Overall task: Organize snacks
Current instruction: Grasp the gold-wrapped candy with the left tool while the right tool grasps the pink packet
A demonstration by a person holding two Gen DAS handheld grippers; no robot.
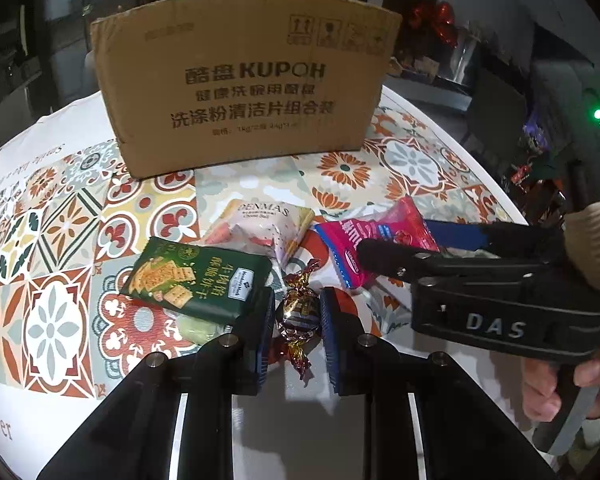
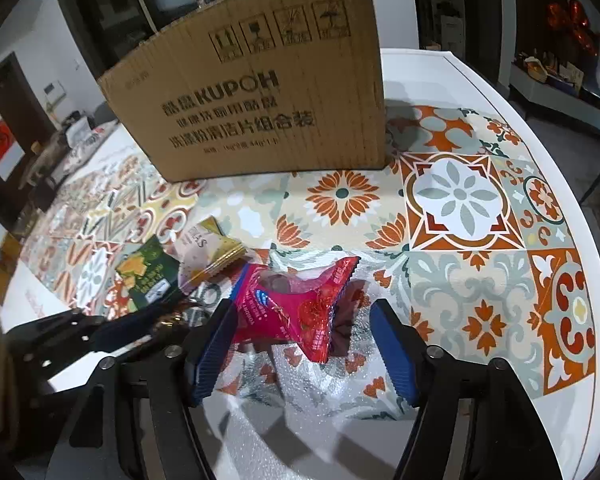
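Note:
A foil-wrapped candy (image 1: 298, 308) with twisted ends sits between the blue pads of my left gripper (image 1: 296, 320), which is shut on it. Left of it lies a green cracker pack (image 1: 196, 280), and behind it a pale Denmas pack (image 1: 268, 224). A pink snack packet (image 2: 296, 308) lies on the mat between the fingers of my right gripper (image 2: 304, 344). That gripper is open: its left pad is at the packet's edge and its right pad stands well clear. In the left wrist view the right gripper (image 1: 396, 240) reaches over the pink packet (image 1: 352, 236).
A tall brown cardboard box (image 1: 244, 80) marked KUPOH stands at the back of the white table (image 2: 500, 80), on a patterned tile mat (image 2: 452, 200). A hand (image 1: 560, 384) holds the right gripper's handle. Dark furniture and shelves surround the table.

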